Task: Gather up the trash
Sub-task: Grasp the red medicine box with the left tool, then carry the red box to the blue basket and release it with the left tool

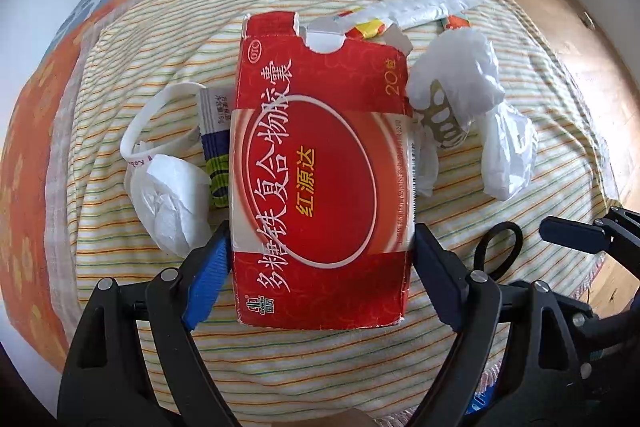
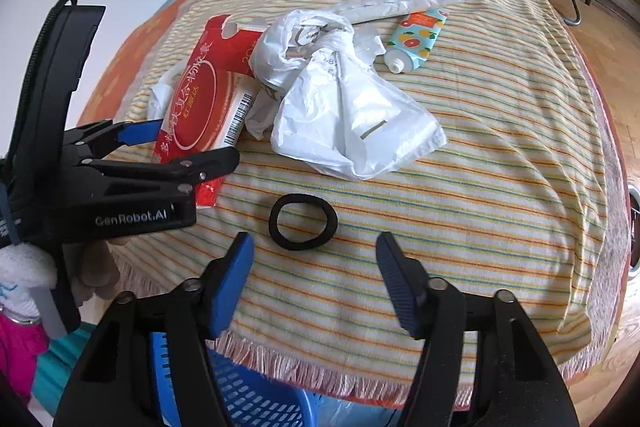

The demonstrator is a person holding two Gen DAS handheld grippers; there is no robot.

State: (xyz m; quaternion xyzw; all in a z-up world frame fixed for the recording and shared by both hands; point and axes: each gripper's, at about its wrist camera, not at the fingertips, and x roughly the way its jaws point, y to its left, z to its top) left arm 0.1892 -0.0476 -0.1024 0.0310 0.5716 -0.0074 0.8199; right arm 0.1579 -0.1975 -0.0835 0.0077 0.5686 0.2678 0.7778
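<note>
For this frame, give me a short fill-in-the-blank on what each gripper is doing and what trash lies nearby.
1. The left gripper has its jaws shut on the ____ carton.
2. The right gripper is ____, holding nothing.
3. Just ahead of the right gripper lies a black ____ on the striped towel.
4. Behind the white plastic bag lies a capless ____ with citrus print.

Missing: red; open; hair tie; tube

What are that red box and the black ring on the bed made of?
Red box: apparently thin printed cardboard, slightly glossy, judging by its torn, ragged top edge. Black ring: likely a fabric-covered elastic hair tie, with a matte, soft-looking surface, though the pictures leave it open.
</note>
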